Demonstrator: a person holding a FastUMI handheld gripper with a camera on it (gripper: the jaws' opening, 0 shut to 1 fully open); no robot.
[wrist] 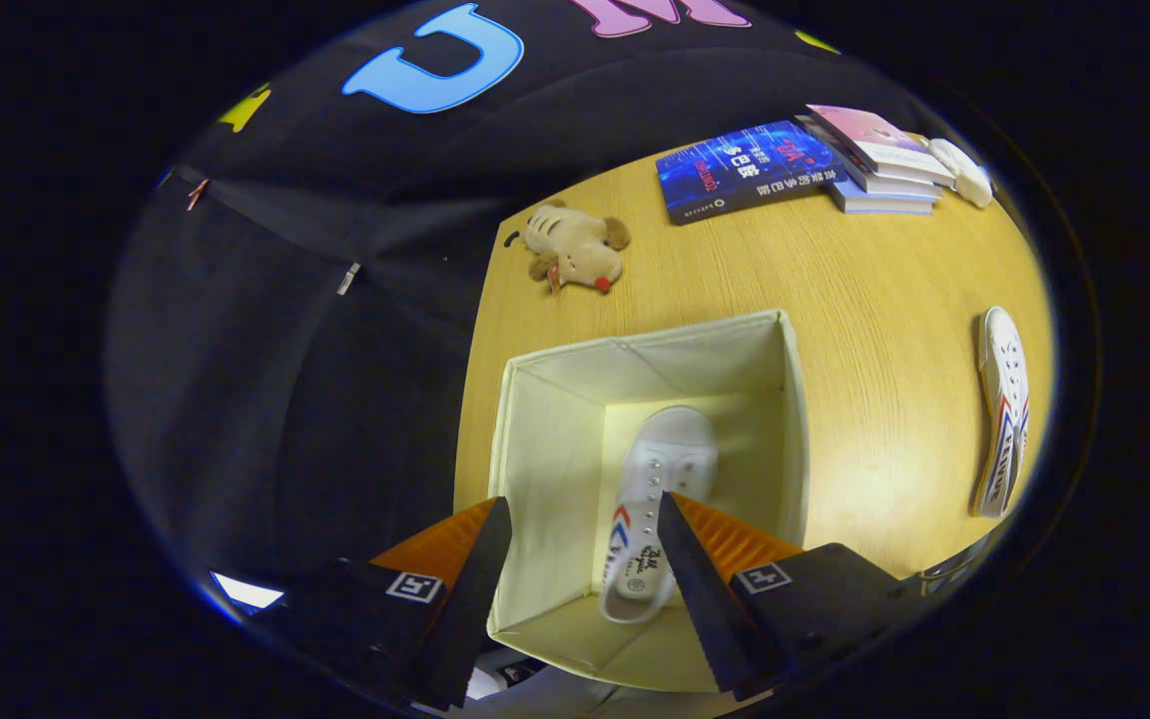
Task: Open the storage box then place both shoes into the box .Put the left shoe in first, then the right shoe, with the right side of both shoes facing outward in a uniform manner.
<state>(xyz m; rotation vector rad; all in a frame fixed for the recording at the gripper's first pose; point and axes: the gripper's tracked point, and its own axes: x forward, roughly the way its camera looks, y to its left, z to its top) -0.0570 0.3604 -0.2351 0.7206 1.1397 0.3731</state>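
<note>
A cream fabric storage box [535, 419] stands open on the wooden table, right under my gripper [585, 524]. One white canvas shoe [657, 479] with red and blue stripes lies on the box floor, toe pointing away from me, its heel between my fingertips and lower down. My fingers are spread wide and touch nothing. The second white shoe [1002, 419] lies on its side on the table, well to the right of the box.
A brown plush toy [575, 248] lies on the table beyond the box. A blue book [745, 170] and a small stack of books [879, 160] sit at the far side, with a white object [964, 172] beside them. The table's left edge runs close to the box.
</note>
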